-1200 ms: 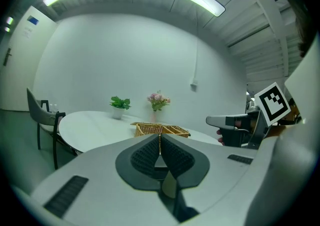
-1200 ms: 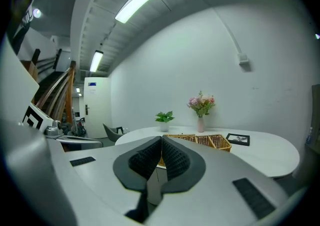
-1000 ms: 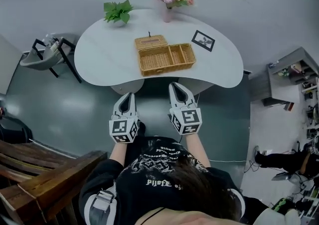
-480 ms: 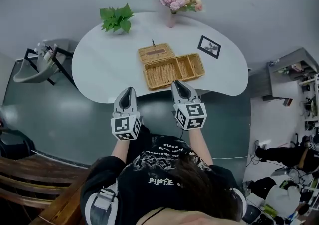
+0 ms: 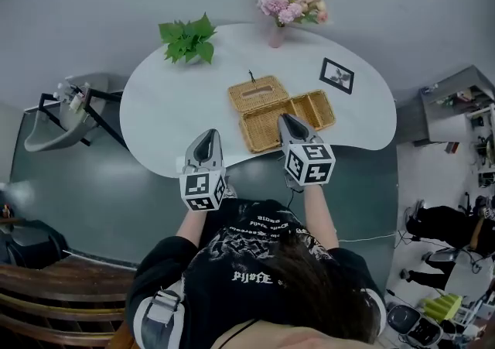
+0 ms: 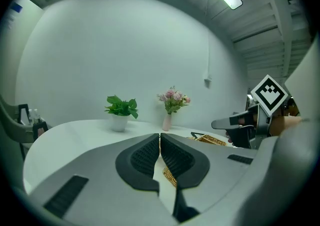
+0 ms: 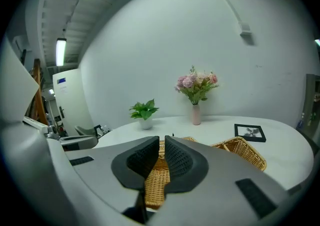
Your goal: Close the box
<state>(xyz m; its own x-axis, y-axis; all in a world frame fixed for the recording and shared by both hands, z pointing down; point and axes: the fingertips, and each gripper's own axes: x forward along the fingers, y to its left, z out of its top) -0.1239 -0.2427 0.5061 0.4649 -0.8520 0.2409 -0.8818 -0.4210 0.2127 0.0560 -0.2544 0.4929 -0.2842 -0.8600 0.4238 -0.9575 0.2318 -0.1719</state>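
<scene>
Box (image 5: 282, 111) is seen open on the table (image 5: 170, 119) in the head view, with the right gripper (image 5: 286, 118) over its near edge and the left gripper (image 5: 206, 135) further left. In the left gripper view, jaws are pressed together, empty. In the right gripper view, jaws have just been parted slightly; nothing is gripped.

left gripper (image 5: 207, 135) and right gripper (image 5: 287, 119) above the white table (image 5: 174, 111) — wicker box (image 5: 264, 129) open.
</scene>
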